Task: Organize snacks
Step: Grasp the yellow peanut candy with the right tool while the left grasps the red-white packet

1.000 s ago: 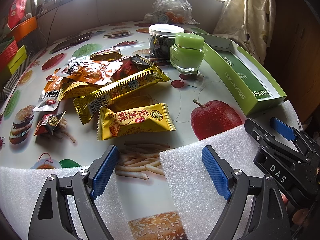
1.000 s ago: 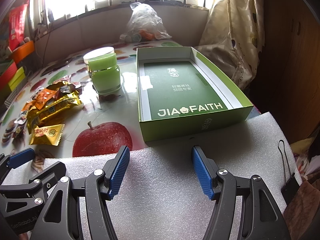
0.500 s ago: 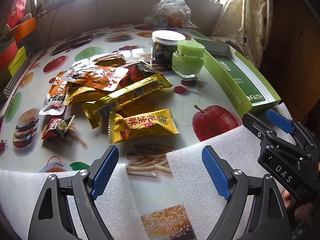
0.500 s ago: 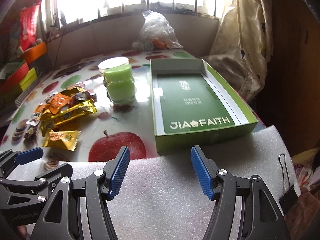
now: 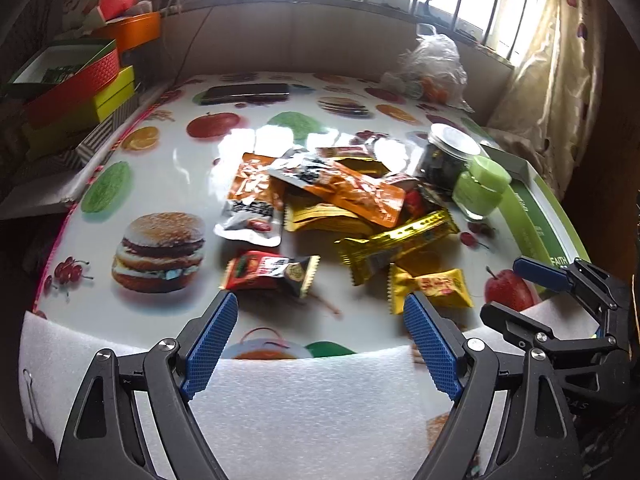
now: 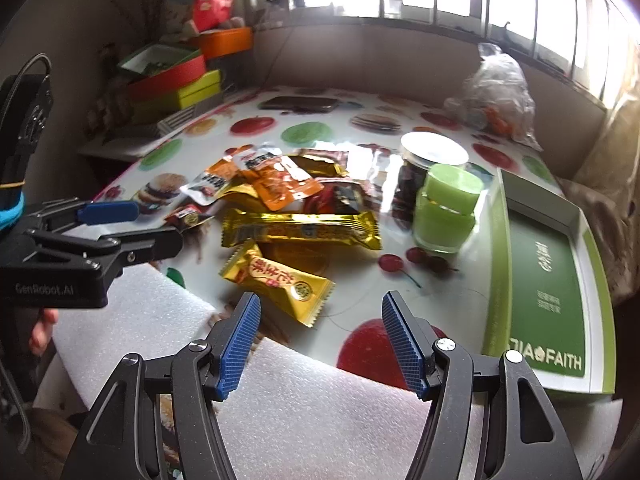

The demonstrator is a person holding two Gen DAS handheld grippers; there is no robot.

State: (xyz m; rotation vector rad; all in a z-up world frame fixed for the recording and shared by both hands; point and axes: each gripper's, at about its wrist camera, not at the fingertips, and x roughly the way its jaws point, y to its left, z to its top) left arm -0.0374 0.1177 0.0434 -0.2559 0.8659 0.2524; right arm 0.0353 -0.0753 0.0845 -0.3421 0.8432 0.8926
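A pile of snack packets lies mid-table: orange packets [image 5: 352,190], a long gold bar [image 5: 400,242] [image 6: 300,230], a small yellow peanut-candy packet [image 5: 434,286] [image 6: 280,280], and a red-black packet [image 5: 268,270]. An open green box [image 6: 548,276] [image 5: 540,220] lies at the right. My left gripper [image 5: 320,340] is open and empty, hovering at the near edge just short of the red-black packet. My right gripper [image 6: 320,336] is open and empty, just short of the yellow packet. Each gripper shows in the other's view: the right [image 5: 560,304], the left [image 6: 100,232].
A green jar [image 6: 446,208] and a white-lidded clear jar [image 6: 430,160] stand between the pile and the box. A plastic bag [image 6: 500,96] and a dark flat item [image 6: 300,104] lie at the back. Stacked boxes [image 6: 176,84] stand at the left. White foam [image 6: 320,400] covers the near edge.
Both grippers have swung left toward the snack pile; the right one no longer faces the green box. Both stay open and empty.
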